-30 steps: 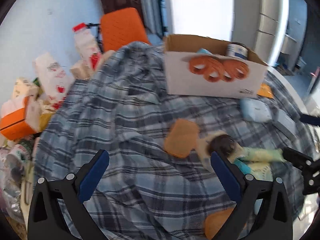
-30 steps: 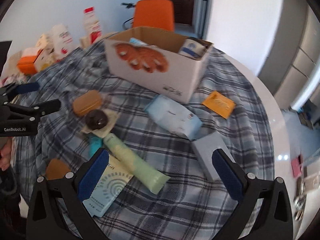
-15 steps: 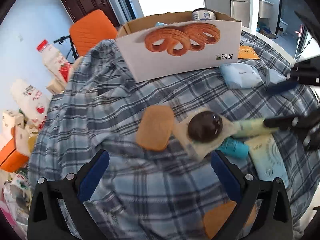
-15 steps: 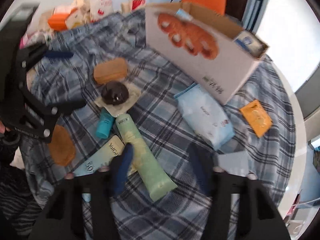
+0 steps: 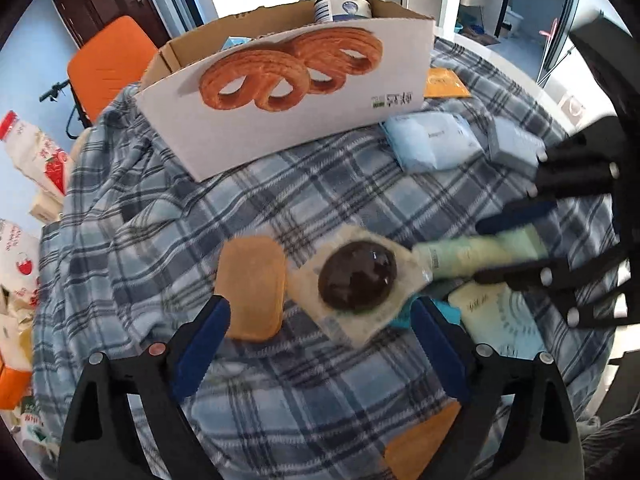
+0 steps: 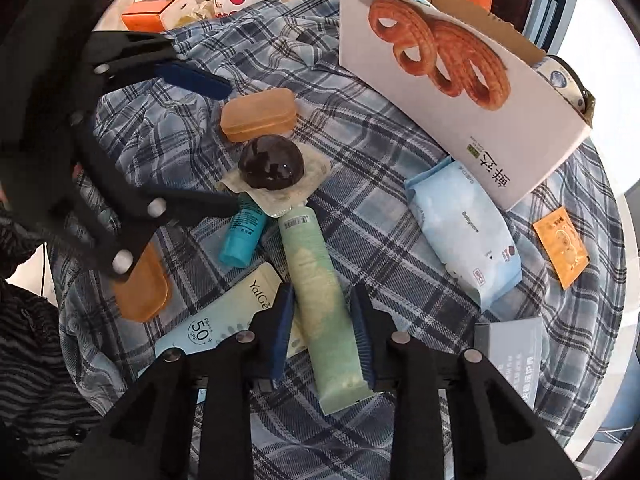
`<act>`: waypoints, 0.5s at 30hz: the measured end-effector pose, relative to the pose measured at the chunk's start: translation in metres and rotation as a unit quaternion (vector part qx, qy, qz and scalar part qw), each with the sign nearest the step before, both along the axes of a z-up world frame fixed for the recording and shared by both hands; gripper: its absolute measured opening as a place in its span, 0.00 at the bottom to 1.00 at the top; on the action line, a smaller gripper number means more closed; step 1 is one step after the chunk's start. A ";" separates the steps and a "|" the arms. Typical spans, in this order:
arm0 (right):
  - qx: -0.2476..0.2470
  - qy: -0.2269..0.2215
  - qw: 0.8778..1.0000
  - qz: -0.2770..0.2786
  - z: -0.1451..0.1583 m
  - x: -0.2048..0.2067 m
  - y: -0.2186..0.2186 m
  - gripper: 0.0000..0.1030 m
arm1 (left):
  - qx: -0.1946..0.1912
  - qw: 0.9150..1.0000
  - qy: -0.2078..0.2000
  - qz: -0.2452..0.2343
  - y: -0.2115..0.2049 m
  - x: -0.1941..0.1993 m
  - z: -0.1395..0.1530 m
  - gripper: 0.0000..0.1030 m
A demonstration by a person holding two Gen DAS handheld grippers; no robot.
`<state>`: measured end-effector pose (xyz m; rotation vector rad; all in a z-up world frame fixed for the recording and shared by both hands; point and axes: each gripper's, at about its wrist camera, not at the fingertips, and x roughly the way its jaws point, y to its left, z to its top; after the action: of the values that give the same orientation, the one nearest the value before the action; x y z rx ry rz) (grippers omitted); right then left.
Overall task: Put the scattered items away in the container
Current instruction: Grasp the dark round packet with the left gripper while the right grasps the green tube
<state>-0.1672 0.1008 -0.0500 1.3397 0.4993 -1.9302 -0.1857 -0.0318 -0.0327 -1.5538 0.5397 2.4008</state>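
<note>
The pale green tube (image 6: 320, 300), lying on the plaid cloth (image 6: 372, 220) near the cardboard box (image 6: 460, 92), is clamped between the narrowed right gripper (image 6: 323, 330). The left gripper (image 5: 316, 344) is held wide open around a dark domed pack (image 5: 358, 274).

Left gripper (image 5: 316, 342) and right gripper (image 6: 323, 330): black angular frames, silver screws, blue ribbed pads; dark striped sleeve (image 6: 36, 360)
</note>
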 end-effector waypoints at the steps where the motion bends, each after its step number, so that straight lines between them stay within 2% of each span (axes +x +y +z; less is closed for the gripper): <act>1: -0.003 0.001 1.000 -0.002 0.002 0.001 0.001 0.24 | 0.003 1.000 -0.002 0.000 0.001 -0.003 0.000 0.91; 5: -0.016 0.013 1.000 -0.023 0.015 0.001 0.010 0.22 | 0.006 1.000 -0.010 -0.005 0.004 -0.015 -0.004 0.88; 8: -0.012 0.020 0.998 -0.052 0.021 -0.002 0.022 0.22 | -0.001 1.000 -0.008 -0.010 0.013 -0.018 -0.005 0.73; 9: -0.010 0.017 0.998 -0.062 0.021 -0.003 0.027 0.22 | -0.010 1.000 -0.003 -0.014 0.017 -0.019 -0.004 0.64; 11: -0.005 0.018 0.997 -0.080 0.022 -0.005 0.036 0.22 | -0.026 0.999 -0.001 -0.020 0.026 -0.021 -0.004 0.52; 14: -0.009 0.008 0.996 -0.090 0.021 -0.003 0.049 0.22 | -0.051 0.998 -0.008 -0.019 0.033 -0.027 -0.016 0.54; 15: -0.009 0.008 0.996 -0.092 0.020 -0.002 0.051 0.19 | -0.059 0.998 -0.005 -0.016 0.035 -0.028 -0.019 0.55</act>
<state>-0.1688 0.1519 -0.0296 1.4013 0.3751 -2.0892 -0.2140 0.0037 -0.0516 -1.5895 0.7099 2.3757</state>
